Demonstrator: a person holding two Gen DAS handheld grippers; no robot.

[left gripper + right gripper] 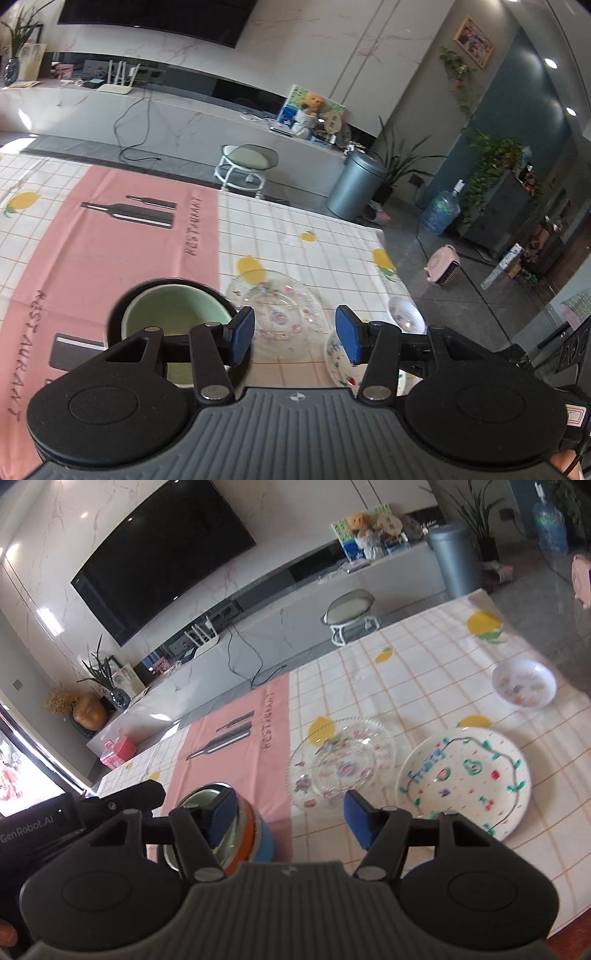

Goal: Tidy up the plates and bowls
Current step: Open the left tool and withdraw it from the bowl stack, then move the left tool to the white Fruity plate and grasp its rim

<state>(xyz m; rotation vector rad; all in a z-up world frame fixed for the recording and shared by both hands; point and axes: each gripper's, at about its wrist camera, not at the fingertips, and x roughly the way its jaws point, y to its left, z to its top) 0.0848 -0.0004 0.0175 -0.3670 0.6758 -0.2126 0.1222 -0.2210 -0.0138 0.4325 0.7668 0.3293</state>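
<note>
Clear patterned glass plate [341, 762], glossy painted ceramic plate [465, 775], matt cloth tablecloth [399, 672], seemingly shiny metal bowl [210, 794]

glass plate [341, 762] flat, mid-table | painted white plate [465, 777] flat, beside it | small white bowl [523, 683] upright, apart

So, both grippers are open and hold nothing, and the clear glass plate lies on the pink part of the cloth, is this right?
Only the last part is wrong. In the right wrist view the clear glass plate lies on the white checked part of the cloth, just beside the pink part. The left gripper and right gripper are indeed open and hold nothing.
</note>
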